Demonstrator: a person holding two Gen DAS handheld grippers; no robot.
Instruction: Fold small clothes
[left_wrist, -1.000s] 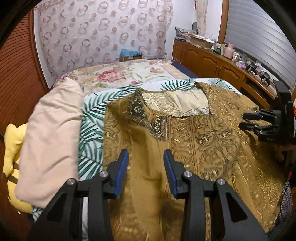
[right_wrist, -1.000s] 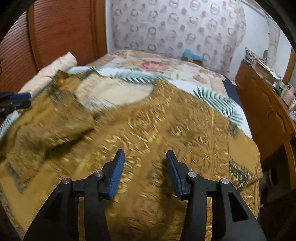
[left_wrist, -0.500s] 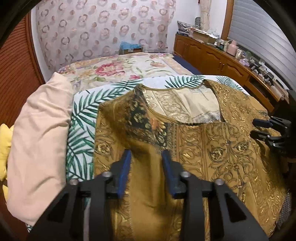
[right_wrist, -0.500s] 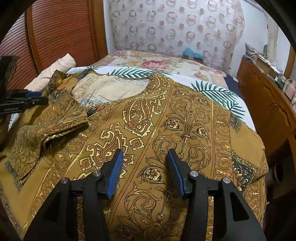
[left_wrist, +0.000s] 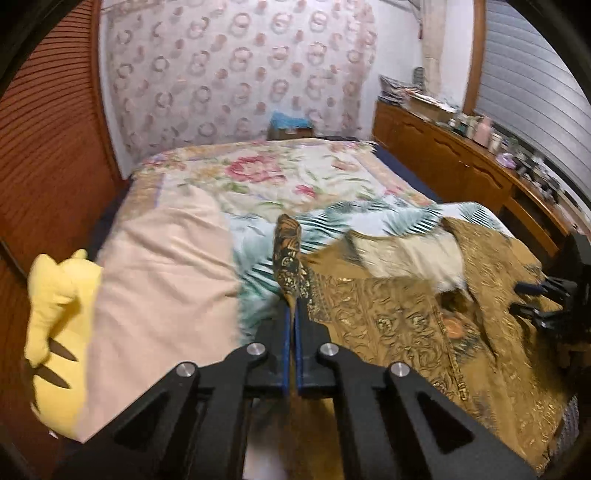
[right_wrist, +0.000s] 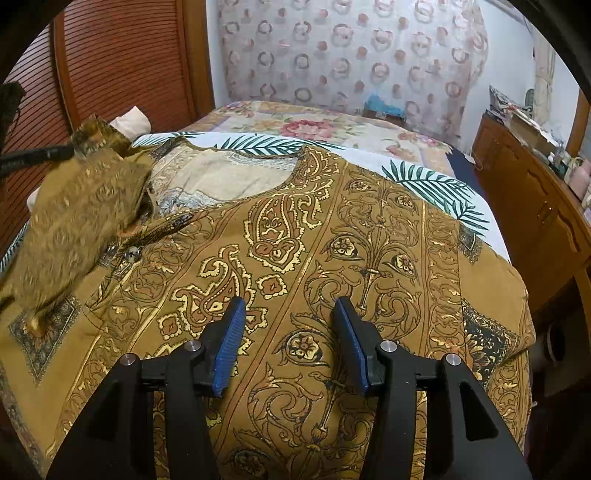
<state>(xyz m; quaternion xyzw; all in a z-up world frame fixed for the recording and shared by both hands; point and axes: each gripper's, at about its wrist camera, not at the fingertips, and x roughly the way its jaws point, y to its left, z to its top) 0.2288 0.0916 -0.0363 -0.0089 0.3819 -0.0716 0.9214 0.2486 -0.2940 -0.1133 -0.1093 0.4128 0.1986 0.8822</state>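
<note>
A mustard-gold printed top (right_wrist: 332, 258) lies spread front-up across a palm-leaf sheet (right_wrist: 436, 181) on the bed, its scooped neckline toward 12 o'clock in the right wrist view. The left gripper (left_wrist: 292, 314) has its blue pads pressed together on a fold of the top's left side, and a strip of dark-bordered fabric stands up above the fingertips toward 12 o'clock. From the right wrist view that lifted sleeve side hangs blurred at 9 to 10 o'clock, raised off the sheet while the rest of the top lies flat. The right gripper (right_wrist: 288, 314) hovers over the middle of the top with its jaws about half apart and nothing between them; the pads (right_wrist: 231, 343) are just above the cloth, and whether they touch it cannot be told. In the left wrist view a pale pink pillow (left_wrist: 155, 295) lies at 9 o'clock with a yellow plush toy (left_wrist: 55, 314) beside it, and a wooden sideboard (left_wrist: 461, 166) runs along at 2 o'clock.
</note>
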